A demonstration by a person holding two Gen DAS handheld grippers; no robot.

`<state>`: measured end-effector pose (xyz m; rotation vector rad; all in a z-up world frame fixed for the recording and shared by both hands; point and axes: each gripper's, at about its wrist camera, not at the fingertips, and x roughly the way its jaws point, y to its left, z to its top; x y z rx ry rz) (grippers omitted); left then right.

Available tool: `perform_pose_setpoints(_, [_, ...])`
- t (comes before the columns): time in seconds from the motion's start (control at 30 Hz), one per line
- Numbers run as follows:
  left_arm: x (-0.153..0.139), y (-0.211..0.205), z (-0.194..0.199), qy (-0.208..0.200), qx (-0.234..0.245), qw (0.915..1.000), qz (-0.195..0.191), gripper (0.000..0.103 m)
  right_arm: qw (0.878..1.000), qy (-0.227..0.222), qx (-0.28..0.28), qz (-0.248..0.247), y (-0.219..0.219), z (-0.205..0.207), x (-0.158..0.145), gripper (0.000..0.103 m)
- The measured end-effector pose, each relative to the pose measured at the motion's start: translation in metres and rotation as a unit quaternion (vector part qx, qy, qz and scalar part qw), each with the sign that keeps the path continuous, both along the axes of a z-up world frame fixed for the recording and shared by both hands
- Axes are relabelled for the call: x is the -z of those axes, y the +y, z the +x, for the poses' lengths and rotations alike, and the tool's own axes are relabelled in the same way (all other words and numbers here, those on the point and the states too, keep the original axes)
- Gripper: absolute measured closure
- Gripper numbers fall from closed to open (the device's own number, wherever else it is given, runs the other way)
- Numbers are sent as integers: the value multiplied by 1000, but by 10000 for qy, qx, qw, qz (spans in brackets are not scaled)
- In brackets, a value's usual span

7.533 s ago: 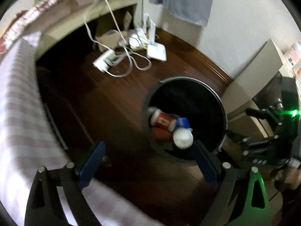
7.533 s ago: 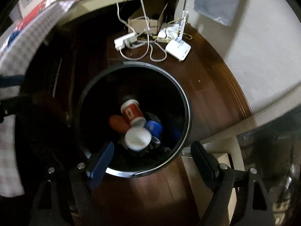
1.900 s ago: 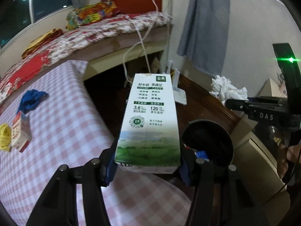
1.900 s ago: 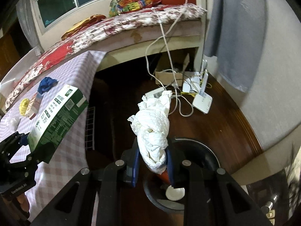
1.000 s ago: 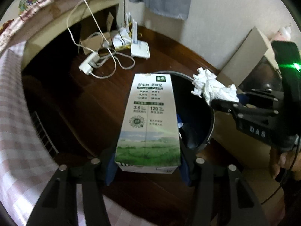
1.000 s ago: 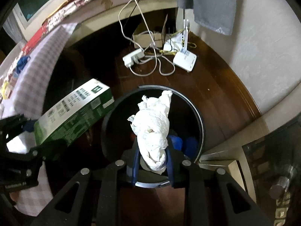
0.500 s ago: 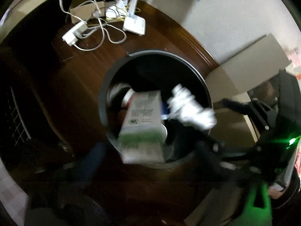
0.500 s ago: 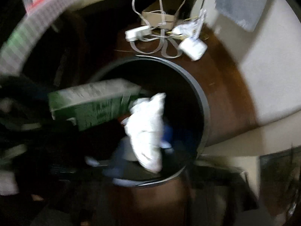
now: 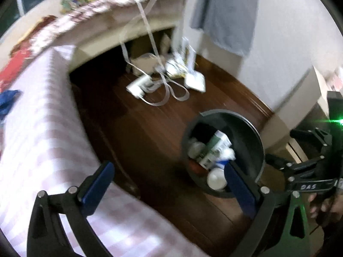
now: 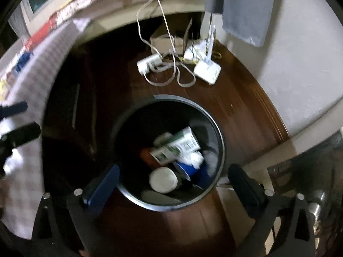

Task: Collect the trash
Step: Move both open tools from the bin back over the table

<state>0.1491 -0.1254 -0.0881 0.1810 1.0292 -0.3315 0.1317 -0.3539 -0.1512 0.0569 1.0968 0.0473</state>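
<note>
I hold both jaws wide open and empty over the bin, where the light, stiff milk carton lies.

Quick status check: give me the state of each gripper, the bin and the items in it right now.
left gripper: open, empty.
right gripper: jaws opening, nothing between them.
trash bin: upright, lidless, partly filled.
milk carton: lying tilted inside bin, on top.
crumpled tissue: inside bin, beside carton.
</note>
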Motion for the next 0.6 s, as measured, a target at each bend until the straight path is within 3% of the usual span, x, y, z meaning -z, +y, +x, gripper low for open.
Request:
perform_pose_setpoints(0.1, [-19,24,-2,-275,-273,9992,-102,0,9991,-345,-144,186,19,6,-29,0])
perform_pose_setpoints(0.23, [-35,48,-4,-591,-493,9970,-83,0,9959,-752,-503,20,54,11,-59,0])
perform_pose_setpoints(0.47, [-47,96,-7,-819,-982,9917,-148,0,9885,-1009,-1111,172,110,25,-96,0])
perform_pose_setpoints(0.6, [-53,124,-7,-891,-1201,9886,-192,0,9818,-1057,-1484,531,139,31,-112,0])
